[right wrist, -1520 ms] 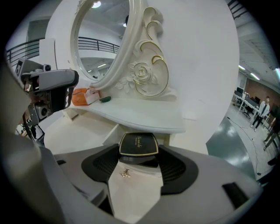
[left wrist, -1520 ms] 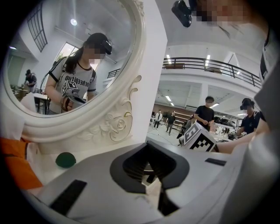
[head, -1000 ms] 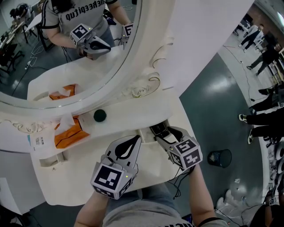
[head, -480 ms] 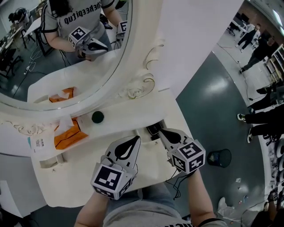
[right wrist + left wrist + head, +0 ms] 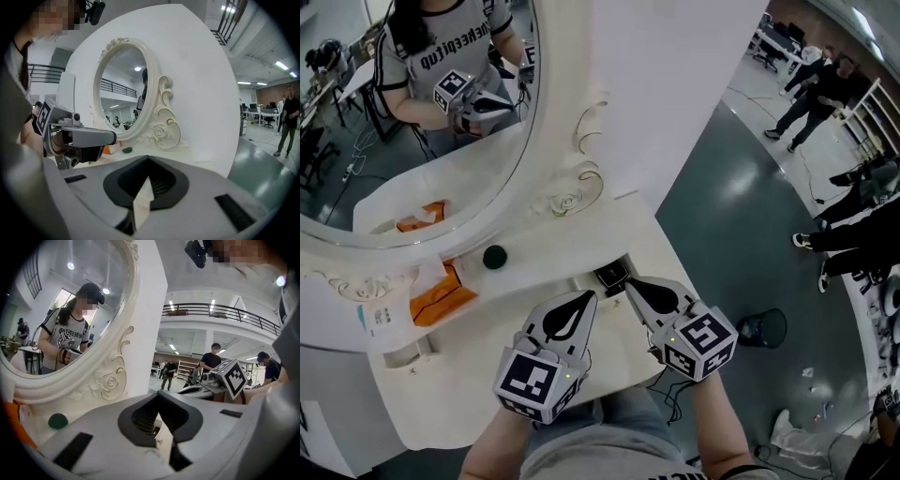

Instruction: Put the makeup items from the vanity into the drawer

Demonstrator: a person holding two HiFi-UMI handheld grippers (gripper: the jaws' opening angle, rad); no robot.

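White vanity top (image 5: 548, 258) under a big oval mirror (image 5: 441, 159), grey floor (image 5: 741, 234) off to the side. Starting at the right claw (image 5: 629, 284): shut tight, pads together, nothing held. Same for the left claw (image 5: 581, 295) just beside it: closed and empty. Right past the right claw's tip, an open drawer (image 5: 586, 281) with a small dark thing (image 5: 609, 275) lying inside. Too small to tell what kind of makeup. Farther out, ahead and to the left of the left claw, near the mirror's frame: a little green round thing (image 5: 494, 257) on the vanity top. Looks smooth and dark, like a ball or a cap, small enough for one pinch. Farther left still, an orange tissue pack (image 5: 441, 302). Seems to be the gap between items: one piece in the drawer, the green one not yet picked up. Next, most likely: open one claw wide, reach to the green thing, close softly on both sides. Might roll if bumped.
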